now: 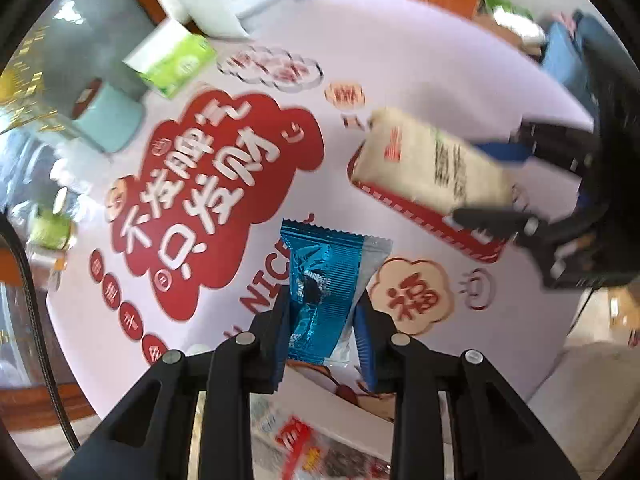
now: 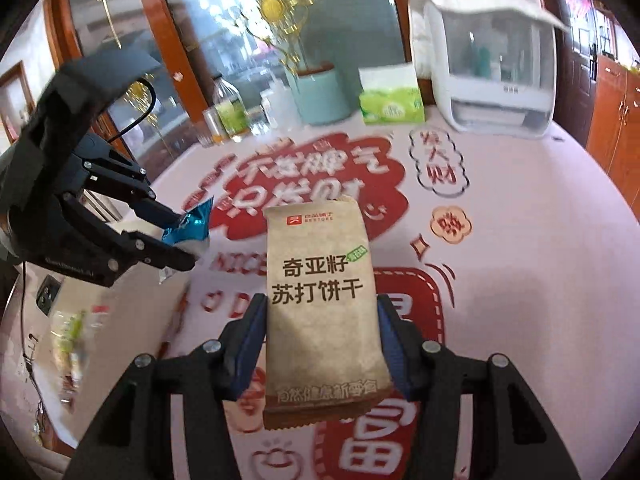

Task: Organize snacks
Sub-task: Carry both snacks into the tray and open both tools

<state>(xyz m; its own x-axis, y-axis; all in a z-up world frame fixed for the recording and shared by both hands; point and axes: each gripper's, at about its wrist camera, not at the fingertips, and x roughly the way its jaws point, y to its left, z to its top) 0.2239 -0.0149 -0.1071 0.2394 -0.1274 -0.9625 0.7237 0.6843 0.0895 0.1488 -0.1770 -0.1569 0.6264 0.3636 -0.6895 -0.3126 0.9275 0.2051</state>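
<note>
- The round bench [image 2: 520, 248], covered in a pale cloth printed with red cloud shapes and white characters, fills both views; both snacks are held in the air above it.
- A white plastic cabinet with a clear front [image 2: 492, 60] stands at the far edge of the bench, just beside a green and white tissue box [image 2: 392, 100].
- A pale teal cylindrical pot [image 2: 320, 92] stands next to the tissue box, holding gold-coloured decorative stems.
- A clear plastic bottle with greenish liquid [image 2: 228, 108] stands near the pot, among small jars too blurred to tell apart.
- The right gripper [image 2: 322, 344] is clamped on a tan paper-look cracker packet with black characters [image 2: 320, 300]; its blue pads press the packet's two long edges, and the packet stands upright between the fingers, its top reaching past the fingertips.
- The left gripper [image 1: 322, 312] is clamped on a small shiny blue foil snack packet with a silver end [image 1: 324, 280]; the packet is pinched near its lower half and sticks out forward beyond the fingertips.
- In the right wrist view the left gripper sits to the left of the cracker packet, well apart from it.
</note>
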